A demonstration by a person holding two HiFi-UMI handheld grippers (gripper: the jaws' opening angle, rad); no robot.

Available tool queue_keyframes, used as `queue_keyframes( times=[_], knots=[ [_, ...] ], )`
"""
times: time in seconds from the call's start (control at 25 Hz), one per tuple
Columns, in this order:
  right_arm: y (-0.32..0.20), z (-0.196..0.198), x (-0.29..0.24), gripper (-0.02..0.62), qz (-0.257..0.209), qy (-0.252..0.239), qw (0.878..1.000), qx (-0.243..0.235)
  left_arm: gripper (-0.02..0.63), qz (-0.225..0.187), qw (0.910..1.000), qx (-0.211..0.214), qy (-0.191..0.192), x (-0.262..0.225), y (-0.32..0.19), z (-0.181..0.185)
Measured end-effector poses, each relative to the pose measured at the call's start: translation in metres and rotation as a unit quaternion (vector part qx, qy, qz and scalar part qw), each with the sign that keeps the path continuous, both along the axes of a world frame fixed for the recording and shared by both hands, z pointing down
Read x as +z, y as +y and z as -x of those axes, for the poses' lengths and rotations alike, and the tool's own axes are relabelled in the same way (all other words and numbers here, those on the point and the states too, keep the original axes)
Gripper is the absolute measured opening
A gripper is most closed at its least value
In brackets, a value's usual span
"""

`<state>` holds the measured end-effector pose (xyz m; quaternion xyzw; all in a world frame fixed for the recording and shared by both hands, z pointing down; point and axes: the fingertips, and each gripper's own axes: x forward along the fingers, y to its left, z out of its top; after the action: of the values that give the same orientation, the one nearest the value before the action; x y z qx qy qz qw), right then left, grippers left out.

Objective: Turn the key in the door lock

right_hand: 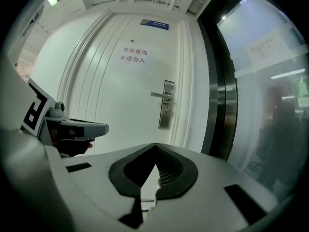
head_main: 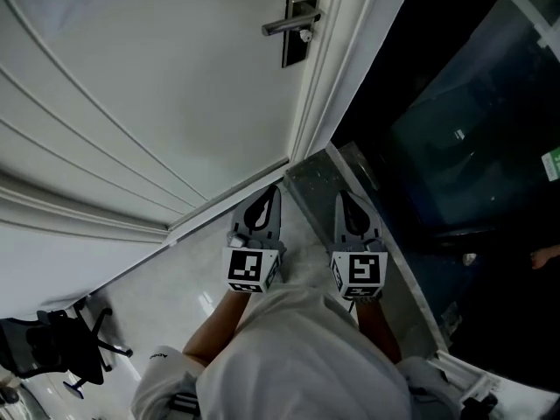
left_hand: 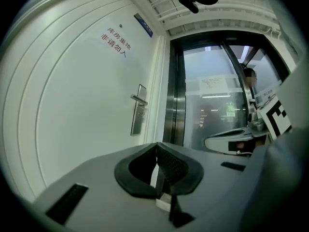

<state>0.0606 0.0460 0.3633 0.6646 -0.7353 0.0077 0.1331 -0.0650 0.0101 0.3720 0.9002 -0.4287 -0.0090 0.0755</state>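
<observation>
The white door (head_main: pixel 175 86) was lit softly and evenly, without hard shadows. The glass panel (head_main: pixel 472 147) beside it was dark, with faint reflections. Strip lights (left_hand: pixel 217 96) glowed hazily behind it. Both gripper views curved strongly toward black corners, and the head view was dim and slightly grainy.

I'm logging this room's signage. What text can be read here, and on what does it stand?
"库房重地 / 非请勿入": red print on the white door.
Blue plate above the door: too small to read.
Paper notice on the glass: too blurred.
Green sign behind the glass: unreadable.
</observation>
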Motion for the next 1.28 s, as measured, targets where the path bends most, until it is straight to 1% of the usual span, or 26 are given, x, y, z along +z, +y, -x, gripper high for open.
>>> queue_keyframes(
  times=[0.2, 0.36, 0.44, 0.68, 0.84, 0.96, 1.04, 1.16, 1.28],
  knots=[
    [-0.032, 0.009, -0.005, -0.008, -0.001, 0.039, 0.999, 0.005, 0.011, -0.016, 0.9997, 0.015, -0.005, -0.008, -0.031, 0.003],
    [-0.049, 0.02, -0.007, -0.008, 0.003, 0.045, 0.999, -0.006, 0.011, -0.008, 0.9987, 0.047, -0.02, -0.005, -0.043, -0.003],
    [-0.058, 0.025, -0.006, -0.008, 0.006, 0.048, 0.999, -0.014, 0.011, -0.008, 0.9984, 0.05, -0.024, -0.003, -0.048, -0.003],
    [-0.079, 0.028, 0.0, -0.008, 0.009, 0.071, 0.997, -0.042, 0.011, -0.017, 0.9992, 0.022, -0.029, -0.007, -0.069, 0.0],
    [-0.113, 0.018, 0.004, -0.008, 0.01, 0.08, 0.995, -0.065, 0.011, -0.022, 0.9992, 0.001, -0.033, -0.009, -0.092, -0.009],
    [-0.14, 0.009, -0.005, -0.008, -0.003, 0.098, 0.992, -0.083, 0.011, -0.023, 0.999, -0.014, -0.036, -0.012, -0.11, -0.018],
    [-0.156, 0.004, -0.01, -0.008, -0.016, 0.133, 0.986, -0.097, 0.009, -0.027, 0.9984, -0.03, -0.039, -0.016, -0.123, -0.022],
    [-0.176, -0.006, -0.013, -0.008, -0.033, 0.21, 0.97, -0.116, 0.009, -0.032, 0.9974, -0.05, -0.041, -0.02, -0.141, -0.032],
    [-0.193, -0.016, -0.019, -0.008, -0.051, 0.256, 0.955, -0.14, 0.009, -0.039, 0.9962, -0.063, -0.046, -0.024, -0.154, -0.047]
  ],
)
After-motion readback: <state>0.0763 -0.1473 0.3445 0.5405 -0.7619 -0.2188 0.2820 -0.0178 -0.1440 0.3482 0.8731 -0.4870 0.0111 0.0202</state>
